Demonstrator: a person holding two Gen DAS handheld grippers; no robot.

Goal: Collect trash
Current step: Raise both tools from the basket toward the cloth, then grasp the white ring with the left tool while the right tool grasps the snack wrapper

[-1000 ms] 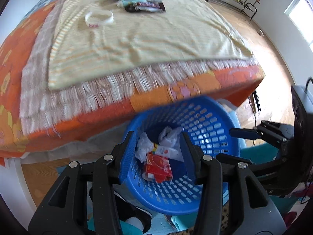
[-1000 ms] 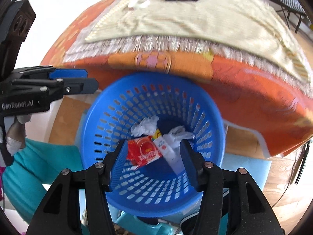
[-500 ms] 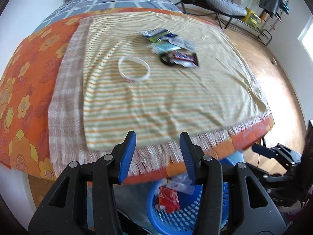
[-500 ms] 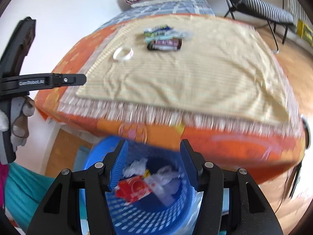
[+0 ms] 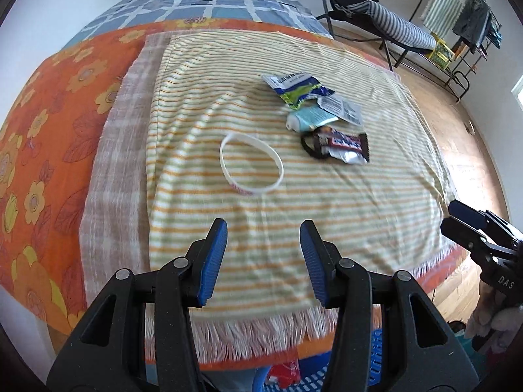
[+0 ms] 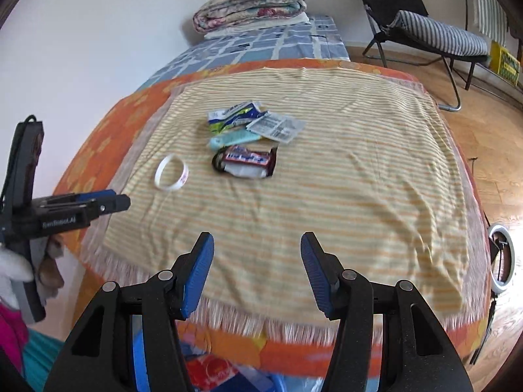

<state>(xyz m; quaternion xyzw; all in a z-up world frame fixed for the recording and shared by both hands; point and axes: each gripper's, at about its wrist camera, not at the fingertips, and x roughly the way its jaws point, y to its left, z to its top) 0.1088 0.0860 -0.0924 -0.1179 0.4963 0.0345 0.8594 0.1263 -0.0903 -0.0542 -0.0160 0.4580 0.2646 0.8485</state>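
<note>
Striped yellow cloth (image 5: pixel 294 222) covers the bed; only the right wrist view shows the folded quilt (image 6: pixel 251 3) whole. Blue basket (image 5: pixel 376 372) peeks below the near edge. The dark candy wrapper (image 6: pixel 250 160) lies left-right, mid-cloth. Left gripper (image 5: pixel 264 254) and right gripper (image 6: pixel 258 268) gape wide, empty.

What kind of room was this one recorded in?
Most likely a bedroom in a home: a bed under an orange floral cover, a folded quilt at its far end, and a folding lounge chair on the wooden floor.
</note>
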